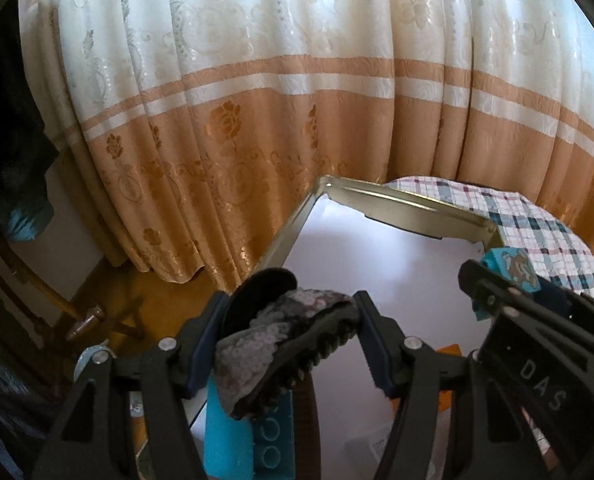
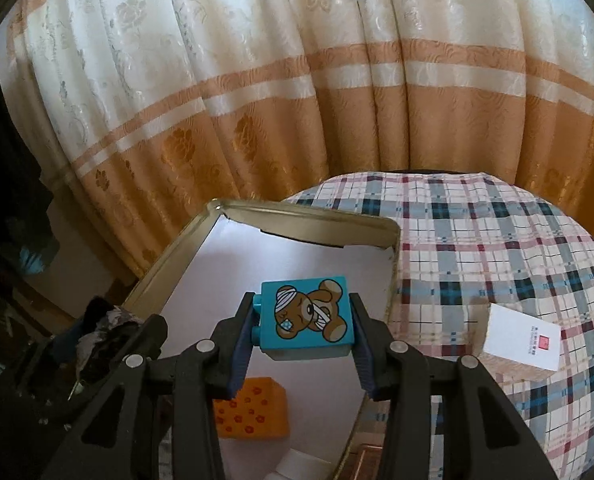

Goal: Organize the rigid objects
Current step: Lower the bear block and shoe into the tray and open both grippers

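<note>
My left gripper (image 1: 289,316) is shut on a black hair claw clip with a grey sequinned cover (image 1: 285,328), held above the near left part of the metal tin (image 1: 297,220). My right gripper (image 2: 303,322) is shut on a teal toy block with a bandaged bear picture (image 2: 307,316), held above the tin (image 2: 297,216). The right gripper and its block also show at the right of the left wrist view (image 1: 509,268). An orange block with red flowers (image 2: 253,408) lies in the tin. A blue studded block (image 1: 249,440) sits below the clip.
The tin has a white lining and stands on a checked tablecloth (image 2: 497,248). A white card (image 2: 521,336) lies on a box on the cloth to the right. A cream and orange curtain (image 2: 297,100) hangs behind. A wooden chair (image 1: 57,304) stands at the left.
</note>
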The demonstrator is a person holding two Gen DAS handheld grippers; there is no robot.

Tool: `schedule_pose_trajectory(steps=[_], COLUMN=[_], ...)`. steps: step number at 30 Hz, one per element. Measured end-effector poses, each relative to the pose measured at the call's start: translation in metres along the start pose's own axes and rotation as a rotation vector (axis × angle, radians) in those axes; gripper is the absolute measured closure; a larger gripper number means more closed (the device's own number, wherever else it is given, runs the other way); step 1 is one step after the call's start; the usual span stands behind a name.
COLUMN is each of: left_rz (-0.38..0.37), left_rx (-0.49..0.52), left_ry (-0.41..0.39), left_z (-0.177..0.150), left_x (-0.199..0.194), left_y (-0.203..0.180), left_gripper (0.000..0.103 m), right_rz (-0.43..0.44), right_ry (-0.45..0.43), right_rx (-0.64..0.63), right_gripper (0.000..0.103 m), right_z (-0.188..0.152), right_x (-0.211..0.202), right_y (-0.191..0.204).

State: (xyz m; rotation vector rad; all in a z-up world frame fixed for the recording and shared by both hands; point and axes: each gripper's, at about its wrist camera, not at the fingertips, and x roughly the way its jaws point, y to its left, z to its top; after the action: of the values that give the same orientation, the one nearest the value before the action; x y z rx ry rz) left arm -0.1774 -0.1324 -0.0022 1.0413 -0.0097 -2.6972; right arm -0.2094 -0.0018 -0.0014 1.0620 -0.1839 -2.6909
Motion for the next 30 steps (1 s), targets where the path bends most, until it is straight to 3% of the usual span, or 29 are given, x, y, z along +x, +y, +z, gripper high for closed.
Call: schedule_pose_trajectory(steps=[6, 8, 10, 12, 15, 20, 30], left_rz=[0.029, 0.058, 0.079, 0.082, 0.105, 0.139, 0.103], left_rx=[0.018, 0.017, 0.019, 0.018, 0.023, 0.039, -0.046], left_ry=[0.006, 0.011, 0.01, -0.009, -0.068, -0.077, -0.116], left_z=[0.0, 0.001, 0.001, 0.002, 0.002, 0.002, -0.013], left_x=[0.004, 0.005, 0.003, -0.003, -0.015, -0.018, -0.034], left_y=[-0.001, -0.002, -0.002, -0.002, -0.005, -0.009, -0.011], left_gripper=[0.04, 0.039, 0.028, 0.001, 0.001, 0.001, 0.001], right_rz=[0.025, 0.059, 0.072, 0.088, 0.118, 0.13, 0.101], right_ry=[0.028, 0.036, 0.022, -0.007, -0.054, -0.098, -0.176], right_rx=[-0.01, -0.008, 0.007, 0.024, 0.032, 0.066, 0.125], right_gripper=[0.056, 0.048, 0.032, 0.024, 0.023, 0.022, 0.022], right_z=[-0.002, -0.002, -0.004, -0.005, -0.006, -0.005, -0.014], right_x=[0.007, 0.008, 0.004, -0.002, -0.014, -0.028, -0.049], right_y=[0.005, 0.005, 0.004, 0.001, -0.001, -0.007, -0.034])
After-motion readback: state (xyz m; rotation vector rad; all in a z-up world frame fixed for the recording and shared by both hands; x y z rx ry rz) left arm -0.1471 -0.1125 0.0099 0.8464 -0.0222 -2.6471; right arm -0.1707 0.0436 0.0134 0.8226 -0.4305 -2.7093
